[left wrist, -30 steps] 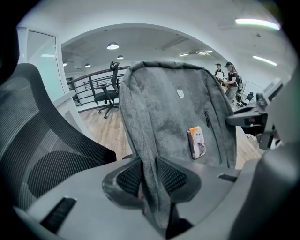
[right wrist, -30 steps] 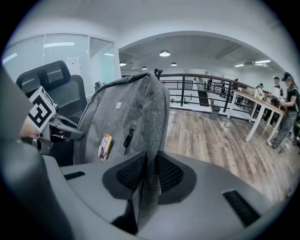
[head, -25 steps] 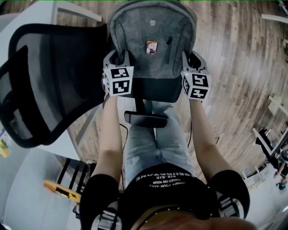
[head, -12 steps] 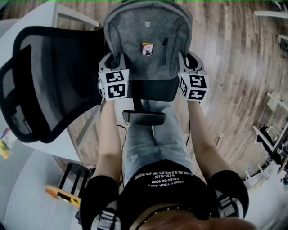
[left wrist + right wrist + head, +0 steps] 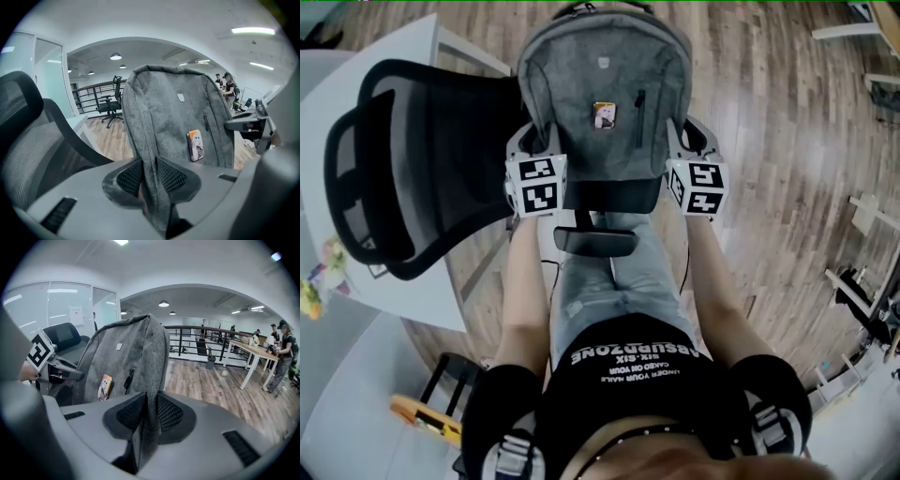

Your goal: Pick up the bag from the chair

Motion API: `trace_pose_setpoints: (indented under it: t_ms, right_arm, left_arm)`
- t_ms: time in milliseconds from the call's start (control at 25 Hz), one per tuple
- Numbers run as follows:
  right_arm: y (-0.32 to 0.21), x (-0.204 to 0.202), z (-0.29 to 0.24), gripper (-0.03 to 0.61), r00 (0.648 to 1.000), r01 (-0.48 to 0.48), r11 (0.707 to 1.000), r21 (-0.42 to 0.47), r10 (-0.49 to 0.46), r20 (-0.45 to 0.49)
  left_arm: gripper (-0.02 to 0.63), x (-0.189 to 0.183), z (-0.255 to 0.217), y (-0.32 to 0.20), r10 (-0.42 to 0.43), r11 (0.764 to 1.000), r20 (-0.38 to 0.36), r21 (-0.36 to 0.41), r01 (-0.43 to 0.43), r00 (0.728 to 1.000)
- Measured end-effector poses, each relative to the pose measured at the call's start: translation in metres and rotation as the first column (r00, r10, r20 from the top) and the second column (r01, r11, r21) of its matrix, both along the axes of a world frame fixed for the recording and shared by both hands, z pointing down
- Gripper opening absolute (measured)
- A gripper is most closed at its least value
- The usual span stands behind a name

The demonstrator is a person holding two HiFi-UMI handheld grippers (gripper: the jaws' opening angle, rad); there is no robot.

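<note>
1. Bag (image 5: 605, 75): a grey fabric backpack, upright, held out in front of the person with its front panel turned up toward the head view.
2. The left gripper (image 5: 149, 174) has its jaws pinched close on the bag's left side edge. A fold of grey cloth runs up between the ribbed pads (image 5: 130, 177).
3. The right gripper (image 5: 150, 412) grips the opposite edge the same way, its jaws narrow and clamped on the fabric.
4. The bag spans the gap between the two claws. Both hold it low on its sides, and most of its body rises beyond them.
5. A small orange-edged tag (image 5: 603, 114) sits on the front panel, just beside a short dark zip (image 5: 639, 105).
6. A black mesh chair (image 5: 412, 159) stands at the person's left, its backrest just beside the bag's left edge.
7. From the head view the bag looks clear of the seat, but its base is hidden behind the grippers, so I cannot be sure.
8. A black padded bar (image 5: 595, 241), probably the chair's armrest, lies just below the bag and across the person's legs (image 5: 609, 291), which are in jeans.
9. Wooden floor (image 5: 769, 112) shows to the right of the bag, and a white table (image 5: 403, 47) shows past the chair at the upper left.
</note>
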State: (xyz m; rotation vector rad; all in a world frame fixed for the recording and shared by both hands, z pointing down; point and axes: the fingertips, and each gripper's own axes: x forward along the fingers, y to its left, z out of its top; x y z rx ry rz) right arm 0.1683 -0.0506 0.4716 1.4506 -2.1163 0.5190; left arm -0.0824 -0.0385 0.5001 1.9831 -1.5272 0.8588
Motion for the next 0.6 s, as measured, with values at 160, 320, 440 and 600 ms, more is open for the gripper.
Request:
trace_pose_setpoints:
  t_ms: [160,320,440,600]
  right_arm:
    - [0.013,0.002,-0.028,0.078,1.0,0.004,1.0,0.025,-0.004,0.008]
    - [0.026,0.003,-0.049,0.078,1.0,0.008,0.999,0.039,-0.008,0.016]
    - [0.034,0.002,-0.063,0.078,1.0,0.005,0.999,0.052,-0.006,0.026]
    - [0.049,0.001,-0.084,0.078,0.999,-0.002,0.998,0.065,-0.001,0.039]
  left_arm:
    - [0.104,0.002,-0.027,0.01,0.01,1.0,-0.003,0.022,-0.01,1.0]
    - [0.104,0.002,-0.049,0.019,0.029,0.999,0.0,0.028,-0.029,1.0]
    - [0.104,0.0,-0.066,0.025,0.038,0.998,0.001,0.044,-0.038,0.999]
    - [0.103,-0.001,-0.089,0.038,0.056,0.997,-0.015,0.059,-0.055,0.998]
